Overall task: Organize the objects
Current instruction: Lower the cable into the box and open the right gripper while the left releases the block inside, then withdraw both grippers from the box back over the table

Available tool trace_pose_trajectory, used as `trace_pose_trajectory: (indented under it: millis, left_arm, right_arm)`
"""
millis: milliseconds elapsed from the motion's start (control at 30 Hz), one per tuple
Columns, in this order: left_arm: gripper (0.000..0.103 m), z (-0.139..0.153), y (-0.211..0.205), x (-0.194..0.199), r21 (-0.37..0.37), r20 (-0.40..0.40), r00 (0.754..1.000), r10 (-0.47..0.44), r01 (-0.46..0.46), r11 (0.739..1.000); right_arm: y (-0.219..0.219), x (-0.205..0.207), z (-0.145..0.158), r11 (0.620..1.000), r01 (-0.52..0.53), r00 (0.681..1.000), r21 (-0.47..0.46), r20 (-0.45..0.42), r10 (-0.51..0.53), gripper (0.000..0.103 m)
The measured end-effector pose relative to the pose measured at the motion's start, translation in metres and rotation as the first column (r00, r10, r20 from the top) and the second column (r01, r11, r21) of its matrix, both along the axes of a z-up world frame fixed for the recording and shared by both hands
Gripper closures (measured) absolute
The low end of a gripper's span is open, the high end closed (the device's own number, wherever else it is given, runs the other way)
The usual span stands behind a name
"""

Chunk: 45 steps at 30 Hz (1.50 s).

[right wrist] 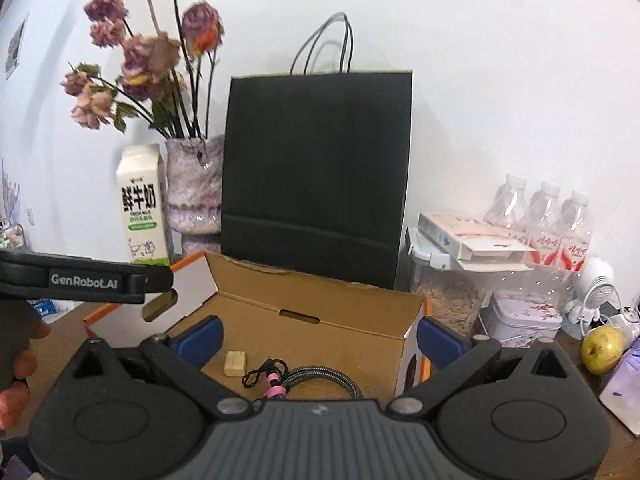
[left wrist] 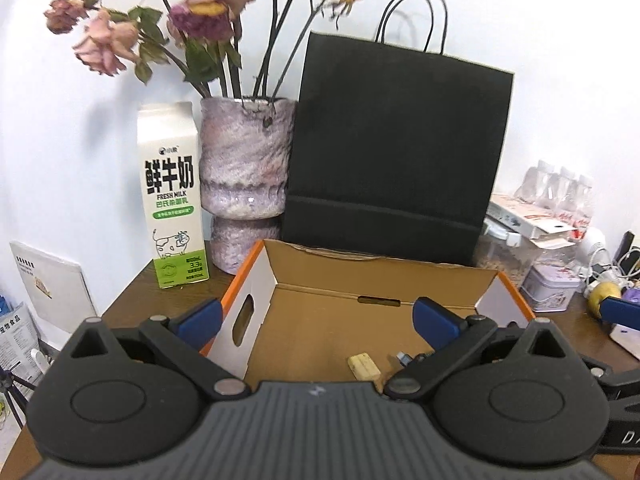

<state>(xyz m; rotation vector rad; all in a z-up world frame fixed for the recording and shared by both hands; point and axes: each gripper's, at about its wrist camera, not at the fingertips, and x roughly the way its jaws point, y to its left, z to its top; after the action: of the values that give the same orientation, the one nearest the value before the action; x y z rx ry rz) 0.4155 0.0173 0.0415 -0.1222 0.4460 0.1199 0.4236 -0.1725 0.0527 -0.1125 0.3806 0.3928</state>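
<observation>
— Low in the middle of both views, what have I got?
— An open orange-edged brown cardboard box point(left wrist: 344, 320), holding a small pale wooden block point(left wrist: 363, 366) and a braided grey cable with a pink band point(right wrist: 320, 376).
— My claws?
— Left gripper point(left wrist: 316, 316) and right gripper point(right wrist: 320, 336) both gape wide, gripping nothing.
— Any writing?
— At left, the white-and-green milk carton point(left wrist: 170, 196) reads "FRESH MILK"; the left tool's black arm says "GenRobot.AI".
</observation>
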Motion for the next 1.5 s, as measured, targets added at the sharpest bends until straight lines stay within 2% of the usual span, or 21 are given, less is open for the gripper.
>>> trace_pose_trajectory:
  millis: [500, 900, 1200, 1500]
  left_arm:
    - [0.0, 0.01, -0.011, -0.085, -0.008, 0.034, 0.998, -0.045, 0.046, 0.999]
    - [0.0, 0.015, -0.013, -0.151, -0.027, 0.038, 0.997, -0.067, 0.068, 0.997]
    - [0.0, 0.007, -0.002, -0.199, -0.014, -0.001, 0.999, -0.048, 0.048, 0.999]
    - [0.0, -0.009, 0.009, -0.244, 0.01, -0.043, 0.999, -0.019, 0.019, 1.0]
  right_arm:
    - [-0.025, -0.078, 0.013, 1.0, 0.003, 0.999, 0.028, 0.04, -0.005, 0.0]
    - [-0.035, -0.137, 0.012, 0.999, -0.007, 1.0, 0.032, 0.027, 0.006, 0.0]
    - [-0.036, -0.185, -0.002, 1.0, -0.019, 1.0, 0.012, -0.012, 0.019, 0.0]
    - [-0.043, -0.228, -0.031, 1.0, -0.018, 0.997, -0.001, -0.081, 0.018, 0.0]
